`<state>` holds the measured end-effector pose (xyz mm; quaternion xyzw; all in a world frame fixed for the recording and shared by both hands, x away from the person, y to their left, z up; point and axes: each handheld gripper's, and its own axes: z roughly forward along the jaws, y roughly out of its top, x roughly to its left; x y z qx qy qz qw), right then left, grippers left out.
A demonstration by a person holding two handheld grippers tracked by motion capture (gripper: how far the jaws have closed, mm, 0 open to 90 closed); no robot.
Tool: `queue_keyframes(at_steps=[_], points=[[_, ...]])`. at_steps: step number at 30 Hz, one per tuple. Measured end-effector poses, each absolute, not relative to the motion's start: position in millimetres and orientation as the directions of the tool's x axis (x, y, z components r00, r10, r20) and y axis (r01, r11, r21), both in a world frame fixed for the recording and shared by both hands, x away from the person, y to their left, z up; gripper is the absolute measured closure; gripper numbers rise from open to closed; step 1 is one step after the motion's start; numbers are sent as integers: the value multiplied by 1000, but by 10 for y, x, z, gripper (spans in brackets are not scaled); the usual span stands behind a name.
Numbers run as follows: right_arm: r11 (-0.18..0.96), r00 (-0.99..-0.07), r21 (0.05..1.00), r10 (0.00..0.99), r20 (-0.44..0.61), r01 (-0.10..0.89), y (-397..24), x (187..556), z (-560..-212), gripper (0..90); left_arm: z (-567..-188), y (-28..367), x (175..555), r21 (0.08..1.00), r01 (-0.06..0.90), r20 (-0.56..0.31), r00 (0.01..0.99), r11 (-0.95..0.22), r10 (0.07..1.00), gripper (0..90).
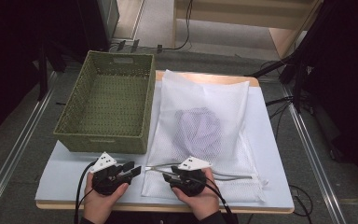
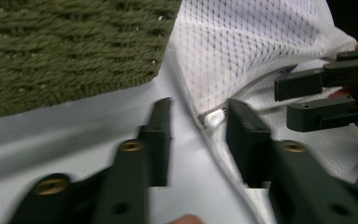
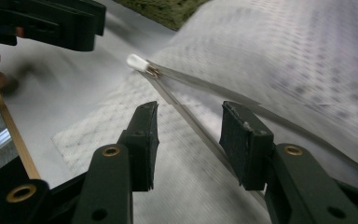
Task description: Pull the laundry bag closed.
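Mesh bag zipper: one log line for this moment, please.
left gripper: open, beside zipper pull | right gripper: open, over zipper track | mesh bag: flat on table, purple cloth inside | basket: empty

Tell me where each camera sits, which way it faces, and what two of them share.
High view: above the table's near side, looking forward and down on the green basket and mesh bag; both hands and grippers enter below.
Left gripper view: on the left gripper, looking along its open jaws at the zipper pull.
Right gripper view: on the right gripper, open over the bag's zipper.
Both gripper views share the zipper pull and each other's gripper.
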<state>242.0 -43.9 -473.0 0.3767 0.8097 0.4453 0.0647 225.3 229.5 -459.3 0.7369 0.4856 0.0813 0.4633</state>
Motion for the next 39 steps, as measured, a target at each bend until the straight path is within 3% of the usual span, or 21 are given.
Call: queue_keyframes(at_steps=[1,4,11,15,17,19,27,33,39], points=[[328,-714,770,662,227,548,-400,2428,-4734,568,-4594,2323,2262,757,648,-355,515,-83,780,775],[333,-714,765,663,226,551,-315,2456,-4764,559,-4594,2381,2281,750,658,-382,517,-71,766,847],[383,-729,758,662,174,528,-98,2473,-4796,548,-4597,2369,2302,743,664,-390,527,-80,755,866],[404,-739,769,661,129,495,-27,2450,-4819,656,-4608,2354,2309,732,675,-390,523,-90,758,841],[418,-735,771,672,94,481,-23,2440,-4819,797,-4612,2385,2324,722,689,-421,509,-63,751,835],[396,-735,756,658,162,521,-50,2469,-4813,889,-4609,2424,2337,711,703,-460,499,-32,734,815],[324,-715,785,668,205,528,-142,2443,-4726,900,-4650,2352,2364,674,736,-506,523,-65,686,619],[312,-724,802,660,202,509,-176,2409,-4678,900,-4685,2335,2415,641,767,-574,516,-43,636,558],[289,-720,818,664,203,498,-229,2370,-4630,900,-4745,2182,2447,612,785,-598,540,-98,593,546]])
